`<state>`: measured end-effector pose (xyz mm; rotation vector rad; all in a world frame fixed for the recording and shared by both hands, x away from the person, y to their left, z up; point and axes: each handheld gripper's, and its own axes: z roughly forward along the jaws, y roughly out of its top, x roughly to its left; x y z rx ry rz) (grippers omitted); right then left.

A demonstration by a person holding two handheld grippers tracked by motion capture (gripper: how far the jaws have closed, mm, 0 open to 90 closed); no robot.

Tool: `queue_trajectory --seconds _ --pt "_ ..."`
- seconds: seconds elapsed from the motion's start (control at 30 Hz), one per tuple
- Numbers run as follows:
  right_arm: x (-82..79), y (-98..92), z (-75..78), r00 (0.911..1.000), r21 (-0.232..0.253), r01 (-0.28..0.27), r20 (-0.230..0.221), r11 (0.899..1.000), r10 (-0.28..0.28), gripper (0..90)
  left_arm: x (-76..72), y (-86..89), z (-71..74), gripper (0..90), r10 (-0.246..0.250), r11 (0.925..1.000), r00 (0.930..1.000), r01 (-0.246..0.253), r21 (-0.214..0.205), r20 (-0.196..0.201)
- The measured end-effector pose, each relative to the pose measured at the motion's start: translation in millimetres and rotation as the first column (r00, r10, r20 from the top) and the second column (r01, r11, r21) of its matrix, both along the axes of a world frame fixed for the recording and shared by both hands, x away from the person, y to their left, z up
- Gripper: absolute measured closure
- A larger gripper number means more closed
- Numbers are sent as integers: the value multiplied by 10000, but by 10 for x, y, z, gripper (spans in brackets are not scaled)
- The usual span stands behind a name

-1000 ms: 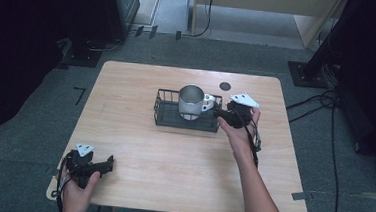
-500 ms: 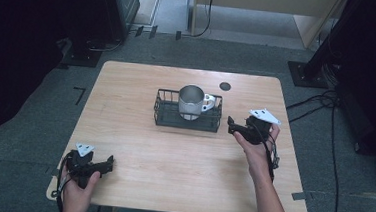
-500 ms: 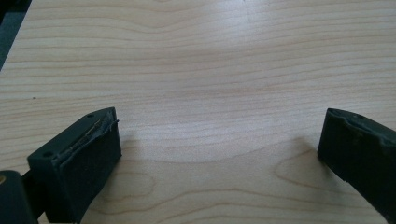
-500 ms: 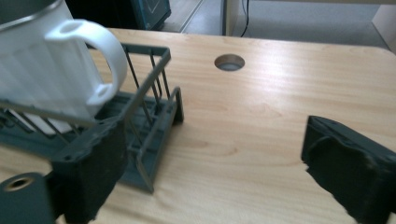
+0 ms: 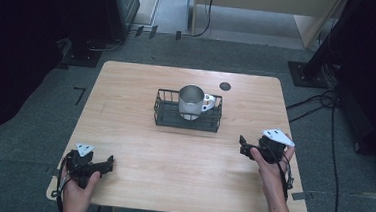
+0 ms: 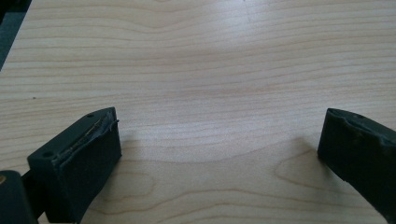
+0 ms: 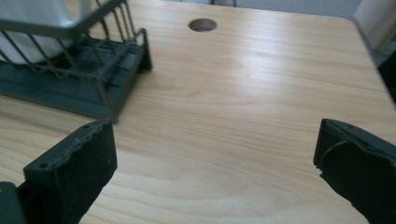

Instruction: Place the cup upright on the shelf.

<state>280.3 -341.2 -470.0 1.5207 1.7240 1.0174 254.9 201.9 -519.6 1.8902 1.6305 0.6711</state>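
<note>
A metal mug (image 5: 191, 101) with a white handle stands upright in a black wire basket (image 5: 161, 115) at the table's middle. My right gripper (image 5: 243, 146) hovers over the front right of the table, well apart from the basket, pointing left. Its jaws have just been opening and stand wide, with only bare wood between them in the right gripper view (image 7: 215, 140). The basket's corner (image 7: 93, 70) lies ahead at that view's left. My left gripper (image 5: 108, 163) rests near the front left corner, open (image 6: 219, 135) over bare wood.
A round hole (image 5: 225, 86) is cut in the wooden table (image 5: 124, 131) behind the basket. Cables (image 5: 326, 103) run over the grey floor to the right. Dark furniture stands at the left and right, beyond the table.
My right gripper has drawn back from the mug's handle at the basket's right end toward the table's front right, and its jaws have spread. The mug stays in the basket. The left hand kept still.
</note>
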Motion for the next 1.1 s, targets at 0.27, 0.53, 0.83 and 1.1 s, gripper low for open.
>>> queue_trajectory --seconds 0.27,0.53,0.83,1.1 --pt "-223 -254 -114 9991 63 294 -309 9995 -292 0 0 0 0 0 -1 10000 10000 1 1 -1" --pt "-427 -458 -236 9960 84 587 -675 9982 -580 0 0 0 0 0 0 10000 10000 0 -2 3" --pt "-642 -700 -480 9845 59 952 -1485 9954 -933 0 0 1 0 0 -1 10000 10000 1 -2 -4" --pt "-829 -844 -595 9655 -415 1087 -2335 9932 -1154 0 0 1 0 0 -1 10000 10000 1 1 -3"
